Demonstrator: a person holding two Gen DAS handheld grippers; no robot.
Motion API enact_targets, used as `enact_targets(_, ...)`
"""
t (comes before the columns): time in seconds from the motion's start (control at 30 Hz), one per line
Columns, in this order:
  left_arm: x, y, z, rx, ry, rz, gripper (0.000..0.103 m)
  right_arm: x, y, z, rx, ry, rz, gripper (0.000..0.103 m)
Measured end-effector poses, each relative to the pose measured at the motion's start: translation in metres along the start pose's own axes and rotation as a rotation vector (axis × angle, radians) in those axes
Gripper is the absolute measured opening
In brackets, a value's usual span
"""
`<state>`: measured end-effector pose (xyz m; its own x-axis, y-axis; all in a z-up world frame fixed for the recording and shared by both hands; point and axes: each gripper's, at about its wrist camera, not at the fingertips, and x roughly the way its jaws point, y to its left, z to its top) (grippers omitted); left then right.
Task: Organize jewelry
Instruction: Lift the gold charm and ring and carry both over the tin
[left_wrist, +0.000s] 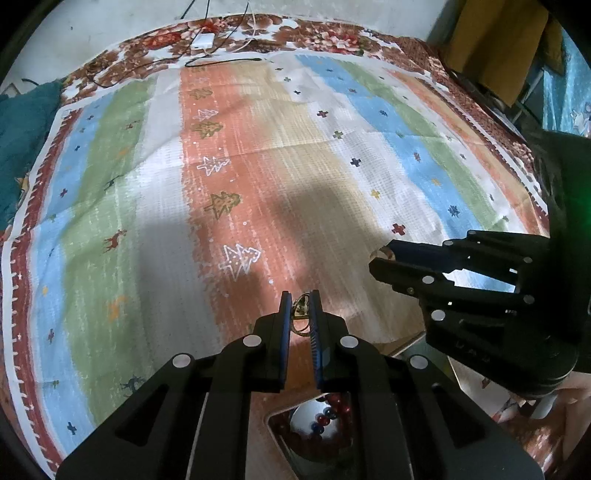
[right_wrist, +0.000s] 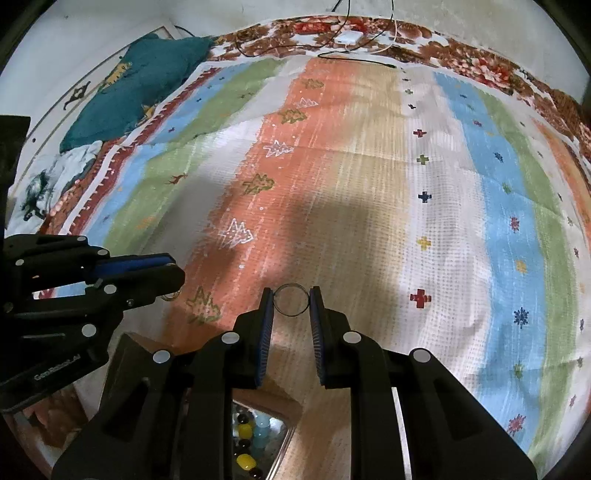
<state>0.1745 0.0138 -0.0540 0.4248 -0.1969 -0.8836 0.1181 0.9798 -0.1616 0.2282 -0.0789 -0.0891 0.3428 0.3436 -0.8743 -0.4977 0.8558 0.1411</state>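
Note:
In the left wrist view my left gripper (left_wrist: 300, 297) is shut on a small gold ring-shaped piece (left_wrist: 300, 314) pinched between its blue pads, above the striped cloth. In the right wrist view my right gripper (right_wrist: 291, 293) is shut on a thin dark wire hoop (right_wrist: 275, 306) that spans the gap between its pads. Each view also shows the other gripper from the side: the right gripper (left_wrist: 382, 258) with a ring at its tip, the left gripper (right_wrist: 177, 273) with the gold piece (right_wrist: 170, 296) hanging below. Under both lies a wooden jewellery box (left_wrist: 404, 341) with bead bracelets (left_wrist: 328, 408) in it.
A colourful striped cloth (left_wrist: 258, 166) covers the table. A teal cushion (right_wrist: 147, 81) lies at the far left. A white charger (right_wrist: 349, 37) with cables sits at the far edge. Yellow and pale blue beads (right_wrist: 251, 432) fill another box compartment.

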Motion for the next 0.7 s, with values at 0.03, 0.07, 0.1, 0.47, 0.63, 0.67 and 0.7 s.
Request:
enact_targets(0.03, -0.002, 0.0, -0.001, -0.001, -0.004, 0.001, 0.009, -0.001, 0.0, 0.0, -0.002, -0.003, -0.003, 0.02)
enact_targets(0.07, -0.004, 0.0, -0.002, -0.003, -0.009, 0.002, 0.009, -0.003, 0.001, -0.001, -0.007, -0.011, -0.01, 0.02)
enact_targets(0.1, -0.006, 0.0, -0.003, -0.004, -0.015, -0.002, 0.009, -0.005, 0.002, -0.002, -0.01, -0.019, -0.014, 0.02)
enact_targets(0.47, -0.027, -0.001, -0.018, -0.008, -0.063, -0.021, 0.009, -0.023, 0.019, -0.017, -0.07, -0.053, -0.013, 0.02)
enact_targets(0.63, -0.038, -0.004, -0.025, -0.003, -0.094, -0.046, 0.009, -0.032, 0.026, -0.025, -0.082, -0.075, -0.021, 0.02)
enact_targets(0.67, -0.041, -0.004, -0.026, -0.004, -0.1, -0.048, 0.009, -0.033, 0.026, -0.027, -0.083, -0.076, -0.02, 0.02)
enact_targets(0.7, -0.043, -0.005, -0.028, -0.002, -0.107, -0.05, 0.009, -0.034, 0.027, -0.028, -0.083, -0.076, -0.015, 0.02)
